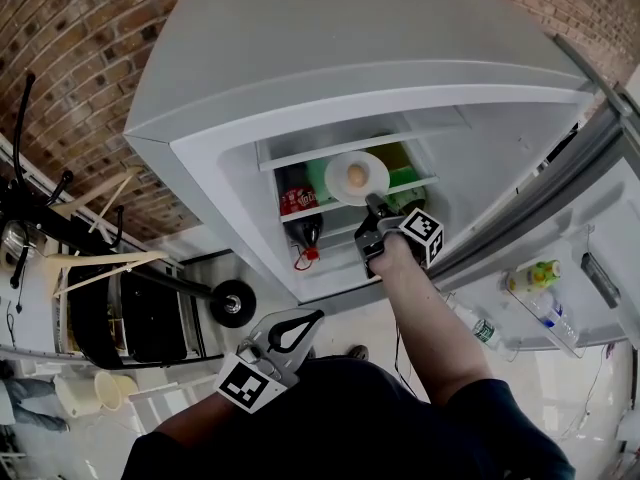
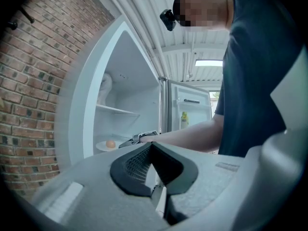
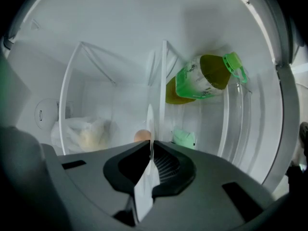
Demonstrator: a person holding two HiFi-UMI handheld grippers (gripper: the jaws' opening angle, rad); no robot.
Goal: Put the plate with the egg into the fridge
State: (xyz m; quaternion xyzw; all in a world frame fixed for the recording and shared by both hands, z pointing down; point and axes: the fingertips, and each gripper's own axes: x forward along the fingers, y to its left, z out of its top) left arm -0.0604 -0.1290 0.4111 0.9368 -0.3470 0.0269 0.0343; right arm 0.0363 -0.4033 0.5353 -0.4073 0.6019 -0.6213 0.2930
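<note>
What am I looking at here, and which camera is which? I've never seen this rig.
There is no robot arm: a person holds a two-jaw gripper in each hand. The head view looks down from the person's head; the other two cameras ride on the grippers, looking along their jaws. The right gripper is shut on the rim of the white plate carrying the egg, inside the open fridge. A cola bottle and a green-capped bottle are in there too. The left gripper is shut and empty, near the person's body.
</note>
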